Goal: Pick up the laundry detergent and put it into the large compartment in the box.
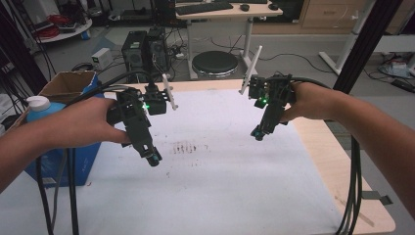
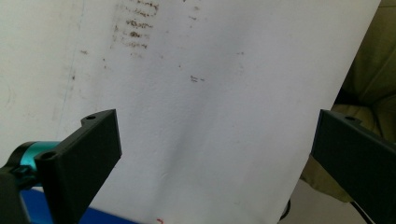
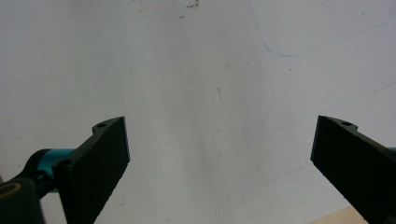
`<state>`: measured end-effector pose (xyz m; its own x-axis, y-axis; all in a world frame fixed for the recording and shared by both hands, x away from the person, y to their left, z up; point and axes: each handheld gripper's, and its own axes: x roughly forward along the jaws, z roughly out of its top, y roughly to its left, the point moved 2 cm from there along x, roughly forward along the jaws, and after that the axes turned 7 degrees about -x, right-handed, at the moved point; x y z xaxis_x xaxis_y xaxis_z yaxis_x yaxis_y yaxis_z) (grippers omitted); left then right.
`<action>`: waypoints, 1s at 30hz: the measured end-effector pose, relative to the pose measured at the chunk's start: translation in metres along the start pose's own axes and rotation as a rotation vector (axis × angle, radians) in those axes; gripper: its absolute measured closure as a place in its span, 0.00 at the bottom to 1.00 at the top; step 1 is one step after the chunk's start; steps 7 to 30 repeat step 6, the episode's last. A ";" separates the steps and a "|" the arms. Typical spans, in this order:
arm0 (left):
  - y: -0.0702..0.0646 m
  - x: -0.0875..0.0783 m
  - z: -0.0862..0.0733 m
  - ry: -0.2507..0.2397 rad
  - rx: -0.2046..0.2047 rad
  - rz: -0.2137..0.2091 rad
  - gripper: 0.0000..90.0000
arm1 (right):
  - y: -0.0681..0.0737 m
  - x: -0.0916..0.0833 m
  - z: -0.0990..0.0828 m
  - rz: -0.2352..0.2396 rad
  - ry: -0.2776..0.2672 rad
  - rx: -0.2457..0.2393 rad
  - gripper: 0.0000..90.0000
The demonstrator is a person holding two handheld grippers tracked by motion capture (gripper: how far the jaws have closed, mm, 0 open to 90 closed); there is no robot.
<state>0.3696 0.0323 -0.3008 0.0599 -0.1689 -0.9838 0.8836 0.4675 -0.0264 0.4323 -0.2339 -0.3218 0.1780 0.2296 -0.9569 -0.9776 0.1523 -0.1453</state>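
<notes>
While both grippers gape — brown smudge lies between.

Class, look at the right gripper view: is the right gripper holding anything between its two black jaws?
No: the right gripper has its black jaws spread wide, with nothing between them but the bare white table sheet.
</notes>
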 end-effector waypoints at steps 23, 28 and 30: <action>0.000 -0.001 0.000 -0.004 -0.002 -0.001 0.02 | 0.001 0.000 0.000 -0.001 0.001 0.001 0.04; 0.000 -0.001 0.000 -0.004 -0.002 -0.001 0.02 | 0.001 0.000 0.000 -0.001 0.001 0.001 0.04; 0.000 -0.001 0.000 -0.004 -0.002 -0.001 0.02 | 0.001 0.000 0.000 -0.001 0.001 0.001 0.04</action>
